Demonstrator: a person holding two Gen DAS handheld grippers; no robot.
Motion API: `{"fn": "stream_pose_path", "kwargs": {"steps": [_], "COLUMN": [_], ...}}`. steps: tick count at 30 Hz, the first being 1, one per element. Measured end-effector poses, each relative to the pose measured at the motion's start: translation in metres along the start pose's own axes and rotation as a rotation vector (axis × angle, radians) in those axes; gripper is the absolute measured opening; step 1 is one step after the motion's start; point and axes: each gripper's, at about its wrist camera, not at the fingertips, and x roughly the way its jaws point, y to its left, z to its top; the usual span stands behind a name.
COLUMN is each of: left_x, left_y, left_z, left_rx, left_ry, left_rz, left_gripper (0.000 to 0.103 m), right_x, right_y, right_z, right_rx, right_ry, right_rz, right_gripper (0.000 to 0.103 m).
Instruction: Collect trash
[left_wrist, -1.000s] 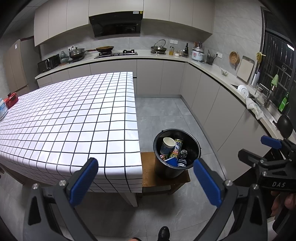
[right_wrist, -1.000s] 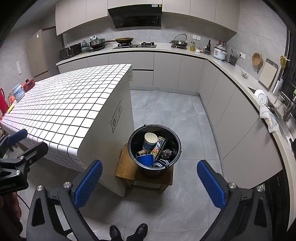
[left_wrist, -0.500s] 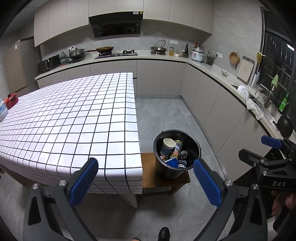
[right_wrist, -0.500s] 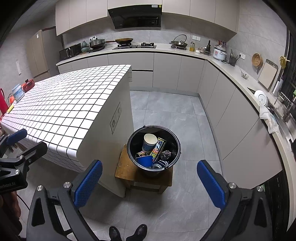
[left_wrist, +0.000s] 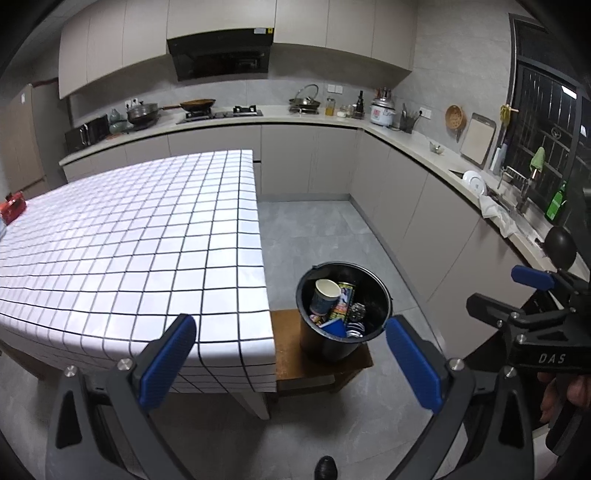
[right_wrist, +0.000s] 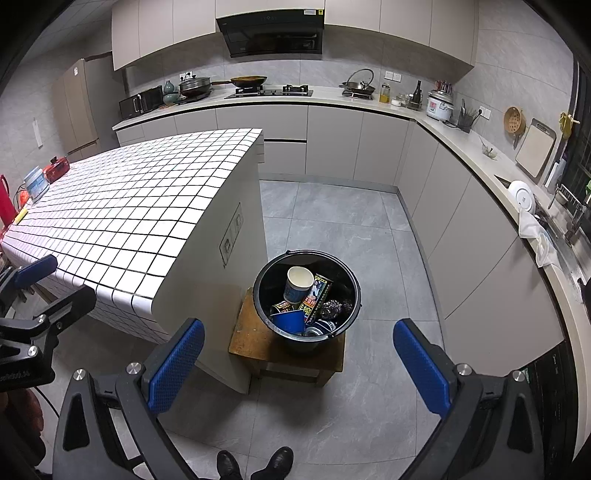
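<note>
Item 1, lettering: we read "DAS" in pale capitals on the black body of the right gripper (left_wrist: 532, 291) as it shows at the right edge of the left wrist view. A line of small print on the left gripper's body, seen at the left edge of the right wrist view, is too blurred for us to read. The printed packet (right_wrist: 316, 295) in the bucket carries colourful graphics and characters we cannot make out.

Item 2, black bucket (right_wrist: 266, 295): it stands upright on a low wooden stool (right_wrist: 243, 332), just beside the end of the desk (left_wrist: 129, 240) with its white, black-lined grid cover. Inside we count a white paper cup (right_wrist: 297, 282) tilted against the wall, the printed packet leaning beside it, a blue cup (right_wrist: 290, 319), a crumpled shiny piece (right_wrist: 332, 308) and a striped can end (right_wrist: 321, 326).

Item 3, left gripper (left_wrist: 291, 360): we hold its blue-padded jaws wide apart, with nothing between them. The bucket sits ahead and below, towards the right-hand jaw, well apart from both.

Item 4, right gripper, own view (right_wrist: 301, 365): jaws likewise spread wide and empty. The bucket lies ahead, roughly centred in the gap, apart from both pads.

Item 5, floor: grey tiles; our dark shoes (right_wrist: 255, 465) show at the lower edge.
</note>
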Motion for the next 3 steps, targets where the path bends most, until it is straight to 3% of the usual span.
{"fn": "stream_pose_path", "kwargs": {"steps": [3], "left_x": [0.0022], "left_y": [0.0007], "left_z": [-0.0004], "left_rx": [-0.013], "left_ry": [0.009], "left_rz": [0.005], "left_gripper": [0.103], "right_x": [0.0025], "right_y": [-0.0024], "right_z": [-0.0003], "right_rx": [0.003], "right_ry": [0.004], "right_rz": [-0.002], "right_gripper": [0.103]}}
